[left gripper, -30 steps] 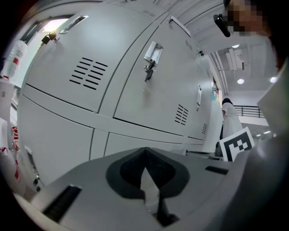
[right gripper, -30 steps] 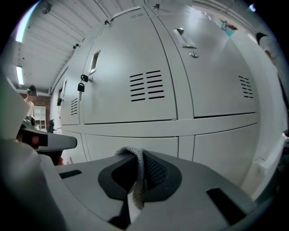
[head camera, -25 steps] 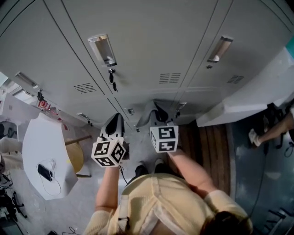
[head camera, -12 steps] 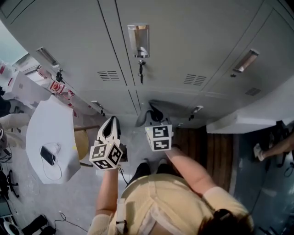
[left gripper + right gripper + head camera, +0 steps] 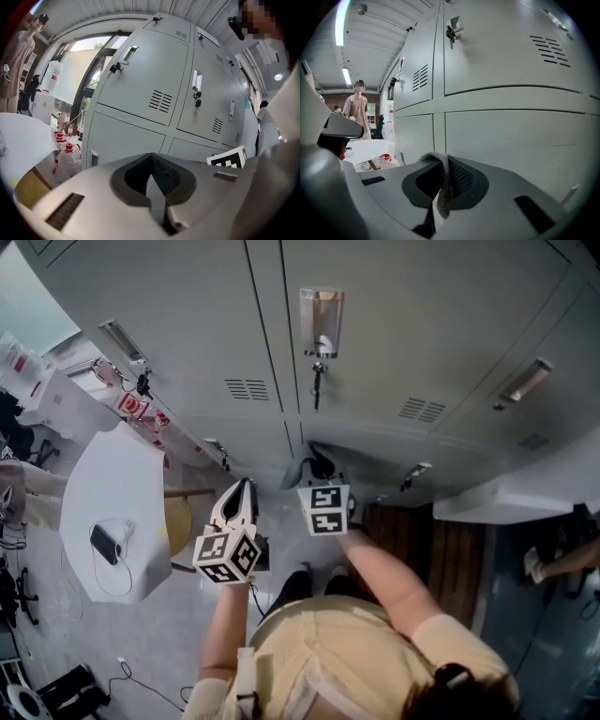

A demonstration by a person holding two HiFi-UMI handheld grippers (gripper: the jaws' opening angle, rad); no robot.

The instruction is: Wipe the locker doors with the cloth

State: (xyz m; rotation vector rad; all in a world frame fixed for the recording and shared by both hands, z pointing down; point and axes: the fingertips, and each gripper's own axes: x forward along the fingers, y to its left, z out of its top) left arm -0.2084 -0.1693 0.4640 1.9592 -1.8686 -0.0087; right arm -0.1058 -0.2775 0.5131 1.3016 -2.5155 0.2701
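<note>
Locker doors [image 5: 394, 343]: grey bank; keyed handle [image 5: 321, 324] sits further right in head view than half a second ago
White table [image 5: 112, 493]: edge near the left gripper [image 5: 241, 488], apart; bare floor [image 5: 159, 634] beside it
Right gripper [image 5: 322, 468]: pinches grey cloth [image 5: 442, 187], close to lower door
Left gripper: jaws pressed together, empty

Only one fold of the grey cloth [image 5: 440, 185] shows, pinched between the fingers of the right gripper [image 5: 445, 161]. The rest drops out of sight behind the gripper's body, and in the head view its marker cube [image 5: 324, 510] covers most of it. The locker doors [image 5: 403, 324] run off the top and side edges, so their full height is unseen. A small dark item [image 5: 103, 543] with a cable on the white surface [image 5: 122, 474] is too small to name. The labels on the bottles [image 5: 65, 154] are unreadable.
</note>
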